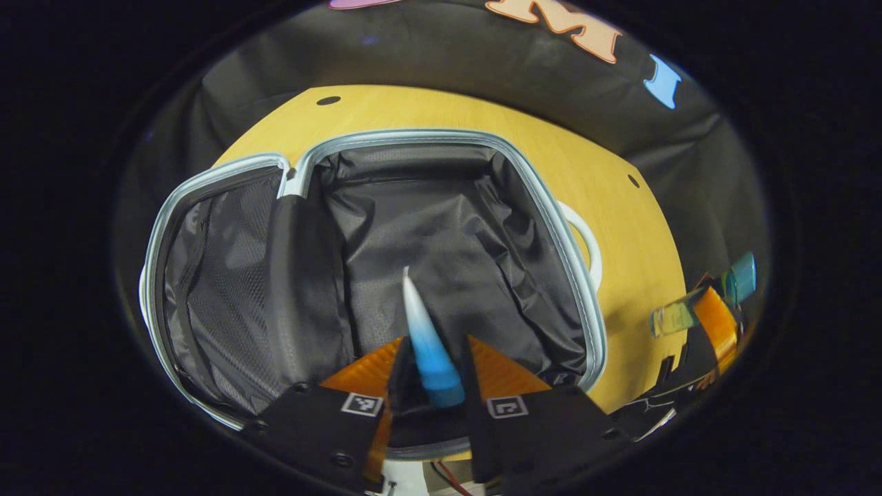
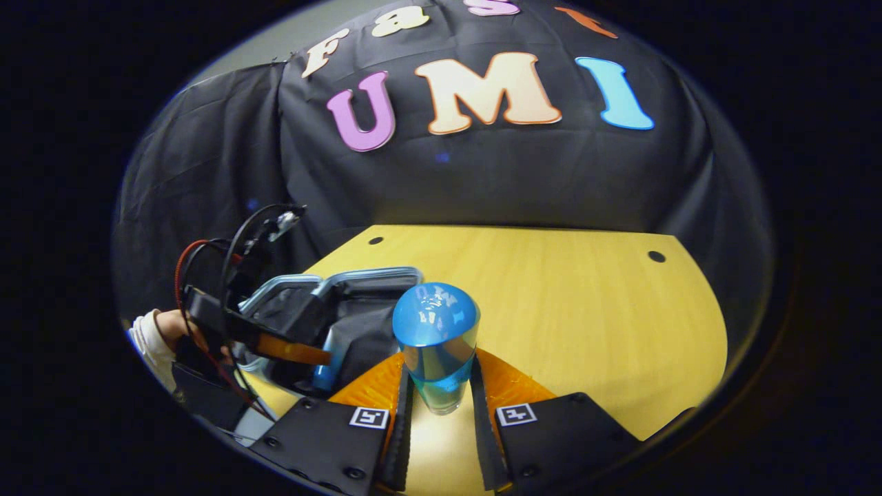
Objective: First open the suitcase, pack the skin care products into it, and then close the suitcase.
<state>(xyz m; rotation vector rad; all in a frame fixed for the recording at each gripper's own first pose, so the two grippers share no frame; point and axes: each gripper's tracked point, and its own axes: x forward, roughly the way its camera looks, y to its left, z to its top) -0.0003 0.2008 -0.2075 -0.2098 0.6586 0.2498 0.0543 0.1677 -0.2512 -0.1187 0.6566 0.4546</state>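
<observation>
The suitcase (image 1: 551, 207) lies open on the yellow table (image 1: 634, 234), showing black lining and a pale rim. My left gripper (image 1: 435, 341) is shut on a blue-and-white tube (image 1: 422, 331), which points into the suitcase's right-hand compartment. In the right gripper view, my right gripper (image 2: 439, 362) is shut on a clear bottle (image 2: 436, 344) with a blue cap, held upright over the table (image 2: 586, 310). That bottle (image 1: 679, 317) also shows at the right edge of the left gripper view. The left gripper (image 2: 289, 348) hangs over the suitcase (image 2: 365, 282) with the tube (image 2: 324, 375).
The suitcase's left half has a mesh pocket (image 1: 220, 275), and a white handle (image 1: 589, 241) sticks out on its right side. A hand (image 2: 172, 327) in a white sleeve holds the left gripper. Bare table lies to the right of the suitcase.
</observation>
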